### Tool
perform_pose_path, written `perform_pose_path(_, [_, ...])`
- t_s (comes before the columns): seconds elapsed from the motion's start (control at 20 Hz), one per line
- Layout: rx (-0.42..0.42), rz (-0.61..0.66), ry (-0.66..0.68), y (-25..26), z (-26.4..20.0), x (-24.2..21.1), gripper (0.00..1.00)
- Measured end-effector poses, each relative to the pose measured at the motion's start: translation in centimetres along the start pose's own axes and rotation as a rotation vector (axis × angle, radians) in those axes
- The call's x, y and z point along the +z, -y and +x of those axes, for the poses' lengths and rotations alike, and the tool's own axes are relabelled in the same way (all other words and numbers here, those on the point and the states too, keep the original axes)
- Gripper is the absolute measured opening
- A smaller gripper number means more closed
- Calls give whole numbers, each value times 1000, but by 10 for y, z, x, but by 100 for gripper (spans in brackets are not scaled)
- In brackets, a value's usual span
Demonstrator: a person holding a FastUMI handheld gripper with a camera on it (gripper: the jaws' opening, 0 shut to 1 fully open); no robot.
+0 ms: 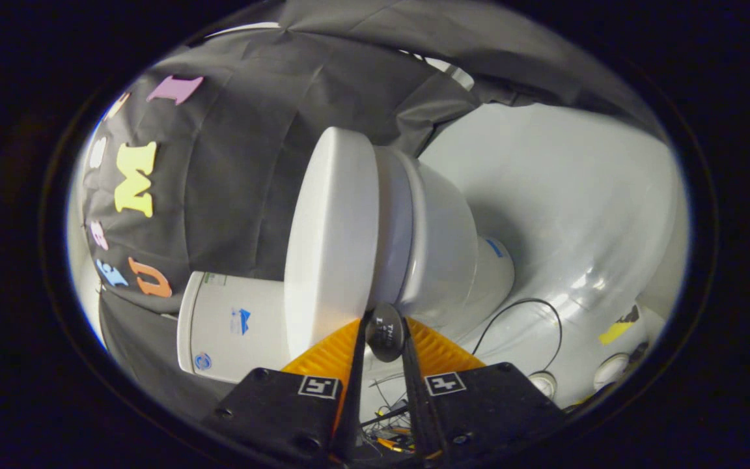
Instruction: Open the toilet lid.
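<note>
Holding my gripper [385,319] rolled on its side, I see the toilet [440,254] lying sideways ahead of the fingers. Its lid [333,241] is still down on the seat [393,228], so the opening itself is all left to do. My fingers are nearly closed around a small dark tab [385,332] at the lid's front edge; whether both press it I cannot tell. The tank [232,326] sits beyond, against the cloth wall.

White toilet lid [333,241], smooth and oval, lies closed on the seat of the white toilet [437,251]; its front edge sits just ahead of the fingertips.
</note>
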State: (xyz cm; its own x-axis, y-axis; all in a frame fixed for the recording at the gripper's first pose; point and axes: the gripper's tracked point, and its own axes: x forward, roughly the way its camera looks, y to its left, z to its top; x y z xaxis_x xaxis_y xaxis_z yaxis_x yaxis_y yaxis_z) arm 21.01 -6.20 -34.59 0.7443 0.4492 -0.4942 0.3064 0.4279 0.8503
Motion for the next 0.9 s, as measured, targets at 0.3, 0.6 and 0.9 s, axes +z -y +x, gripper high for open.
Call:
perform_pose_path(0.3, [28,79,-1,-5,-2,0,14])
perform_pose_path(0.6, [-12,148,-19,-12,-5,-3,9])
perform_pose_path(0.9, [40,84,32,-38,-14,11,5])
